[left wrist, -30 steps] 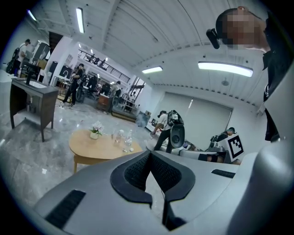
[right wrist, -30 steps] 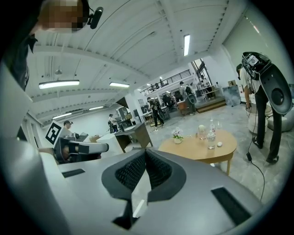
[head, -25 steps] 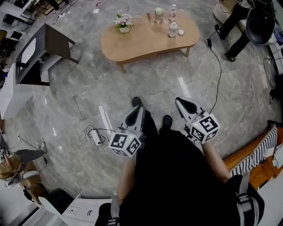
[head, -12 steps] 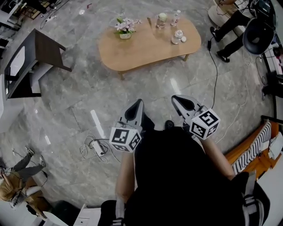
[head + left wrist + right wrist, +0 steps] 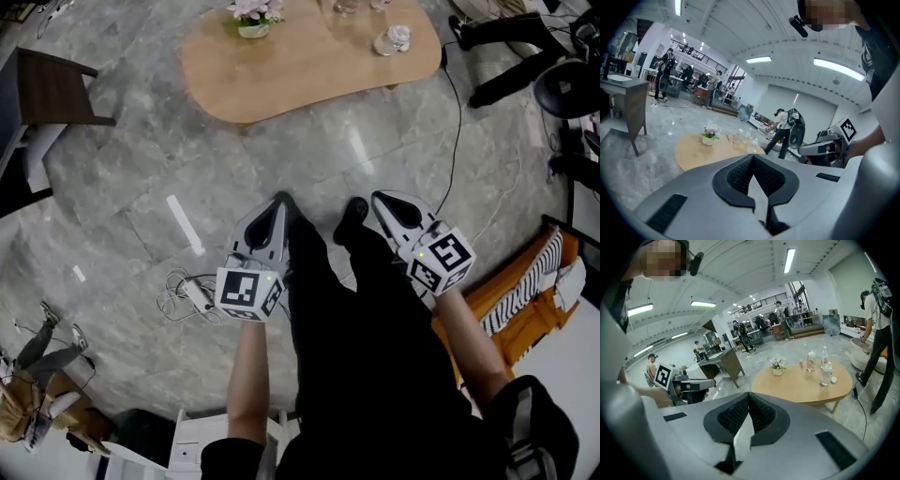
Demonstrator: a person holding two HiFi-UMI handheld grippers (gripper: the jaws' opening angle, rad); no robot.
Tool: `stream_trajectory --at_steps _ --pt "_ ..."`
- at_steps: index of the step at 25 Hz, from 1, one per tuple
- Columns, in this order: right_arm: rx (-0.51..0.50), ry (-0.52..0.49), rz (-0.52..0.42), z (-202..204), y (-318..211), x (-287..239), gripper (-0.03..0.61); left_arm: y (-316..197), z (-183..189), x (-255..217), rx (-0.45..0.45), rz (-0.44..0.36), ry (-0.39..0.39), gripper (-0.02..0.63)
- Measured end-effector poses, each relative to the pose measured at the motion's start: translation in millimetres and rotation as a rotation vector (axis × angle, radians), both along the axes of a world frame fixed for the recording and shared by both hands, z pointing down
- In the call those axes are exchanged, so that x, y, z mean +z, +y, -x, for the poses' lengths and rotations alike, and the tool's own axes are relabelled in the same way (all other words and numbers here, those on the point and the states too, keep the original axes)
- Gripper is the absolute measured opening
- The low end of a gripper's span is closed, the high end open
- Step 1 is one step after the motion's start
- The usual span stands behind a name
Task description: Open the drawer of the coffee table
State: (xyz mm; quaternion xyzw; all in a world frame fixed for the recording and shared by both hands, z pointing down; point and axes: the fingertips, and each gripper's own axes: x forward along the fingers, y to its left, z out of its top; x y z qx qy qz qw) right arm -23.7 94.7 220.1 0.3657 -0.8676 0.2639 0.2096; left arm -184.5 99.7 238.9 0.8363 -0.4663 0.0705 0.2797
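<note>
Marble floor, cables at left, separates coffee table from left gripper and right gripper, both closed, empty.

Left gripper and right gripper both closed, empty, forward.

Tan coffee table on grey marbled floor.

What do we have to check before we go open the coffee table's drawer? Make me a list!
1. Left gripper shut and empty: ok.
2. Right gripper shut and empty: ok.
3. Coffee table in sight ahead: ok.
4. Drawer spotted: cannot tell, none shows on the sides in view.
5. Black cable off the walking path, to the right: ok.
6. Flower pot and bottles standing upright: ok.
</note>
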Motion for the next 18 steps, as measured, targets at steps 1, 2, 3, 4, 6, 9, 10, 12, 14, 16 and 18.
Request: stream_trajectory --at_steps 1,2,3,4,6,9,10,12,14,16,18 --pt "0.001 0.017 0.000 0.7 -7.2 13.0 0.012 -5.9 6.9 14.9 -0.017 0.017 -0.011 0.008" --pt "0.000 0.030 -0.003 2.0 -15.1 25.4 0.012 -12.0 13.9 30.2 -0.038 0.034 -0.021 0.008" --pt "-0.004 0.038 -0.006 3.5 -23.4 37.9 0.012 -18.2 20.3 45.6 -0.060 0.048 -0.029 0.008" --pt "-0.011 0.044 -0.007 4.8 -31.4 51.0 0.012 -23.8 25.4 61.2 -0.081 0.060 -0.036 0.008" --pt "-0.030 0.051 -0.002 5.9 -43.2 79.9 0.012 -32.4 30.6 92.6 -0.107 0.078 -0.053 0.008" --pt "-0.058 0.040 0.021 6.2 -54.0 125.6 0.012 -42.1 31.0 137.7 -0.102 0.098 -0.096 0.008" --pt "-0.069 0.037 0.025 5.9 -57.6 141.1 0.012 -45.7 30.5 152.4 -0.094 0.105 -0.112 0.008" --pt "-0.091 0.045 0.019 2.1 -66.7 174.8 0.012 -54.3 29.4 182.6 -0.079 0.115 -0.135 0.008" --pt "-0.110 0.060 0.027 -6.1 -73.0 212.7 0.012 -57.9 26.3 215.0 -0.059 0.134 -0.149 0.008" --pt "-0.124 0.081 0.058 -18.9 -69.5 250.2 0.012 -51.4 21.5 246.5 -0.035 0.172 -0.162 0.008" --pt "-0.142 0.116 0.054 -31.9 -76.8 289.1 0.012 -56.5 21.8 278.5 -0.041 0.186 -0.165 0.008"
